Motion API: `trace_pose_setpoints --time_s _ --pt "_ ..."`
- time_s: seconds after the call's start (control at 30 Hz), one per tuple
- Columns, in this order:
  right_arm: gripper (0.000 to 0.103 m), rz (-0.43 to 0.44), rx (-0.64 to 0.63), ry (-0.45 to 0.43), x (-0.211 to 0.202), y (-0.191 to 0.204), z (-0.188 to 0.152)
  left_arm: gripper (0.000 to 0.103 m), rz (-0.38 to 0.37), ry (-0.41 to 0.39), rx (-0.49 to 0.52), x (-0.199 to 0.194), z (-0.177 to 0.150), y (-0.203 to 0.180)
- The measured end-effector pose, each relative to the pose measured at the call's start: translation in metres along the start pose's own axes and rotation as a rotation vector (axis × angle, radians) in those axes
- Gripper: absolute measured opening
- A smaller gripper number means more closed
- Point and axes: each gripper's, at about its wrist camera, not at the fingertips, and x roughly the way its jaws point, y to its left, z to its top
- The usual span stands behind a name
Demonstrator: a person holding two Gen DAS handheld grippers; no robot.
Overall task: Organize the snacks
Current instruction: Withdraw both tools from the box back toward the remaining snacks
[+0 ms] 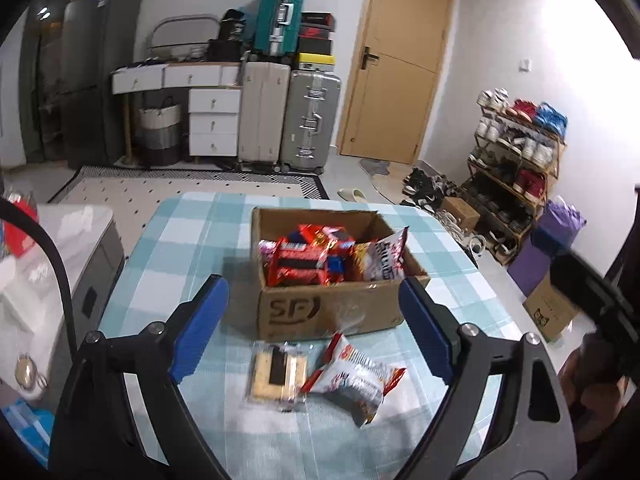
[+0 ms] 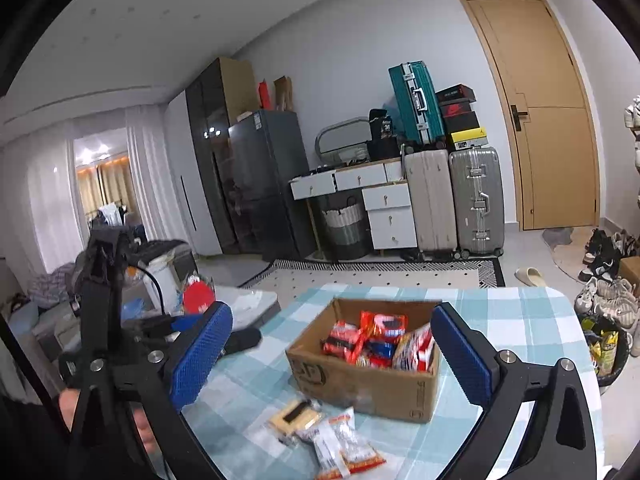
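A brown cardboard box [image 1: 320,312] stands on the blue-checked table [image 1: 180,248] and holds several red and white snack packs [image 1: 316,258]. In front of it lie a clear pack of cracker sandwiches [image 1: 278,376] and a white-and-red snack bag [image 1: 356,376]. My left gripper [image 1: 316,326] is open and empty, its blue pads on either side of the box front, above the two loose packs. My right gripper [image 2: 332,356] is open and empty, held above the table before the box [image 2: 360,384]. The cracker pack [image 2: 296,418] and snack bag [image 2: 340,444] lie below it.
A grey cabinet [image 1: 80,264] with clutter stands left of the table. Suitcases [image 1: 288,120], white drawers [image 1: 212,120] and a door [image 1: 400,60] are behind. A shoe rack [image 1: 516,152] and boxes are to the right. The left hand-held gripper's body [image 2: 104,300] shows in the right wrist view.
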Motion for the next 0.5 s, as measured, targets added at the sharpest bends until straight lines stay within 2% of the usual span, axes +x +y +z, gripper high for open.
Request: trace_pose_setpoints --time_s 0.07,0.13,0.23,0.33,0.4,0.5 --pt "0.101 0.003 -0.004 0.010 0.000 0.000 -0.014 0.088 -0.002 -0.001 -0.016 -0.004 -0.011 0.006" --pt "0.101 -0.004 0.008 0.008 -0.001 -0.002 -0.029 0.091 0.028 -0.016 -0.020 -0.009 -0.022 0.012" --pt "0.101 0.005 0.070 0.028 0.003 -0.014 -0.047 0.103 0.050 -0.044 -0.025 -0.011 -0.034 0.020" --pt "0.101 0.006 0.119 0.060 0.010 -0.024 -0.063 0.103 0.067 -0.078 -0.017 -0.012 -0.050 0.027" --pt "0.101 0.010 0.139 0.082 0.015 -0.028 -0.073 0.103 0.092 -0.064 -0.020 -0.006 -0.058 0.032" --pt "0.101 -0.010 0.153 0.090 0.020 -0.030 -0.086 0.103 0.069 -0.036 -0.061 0.003 -0.069 0.040"
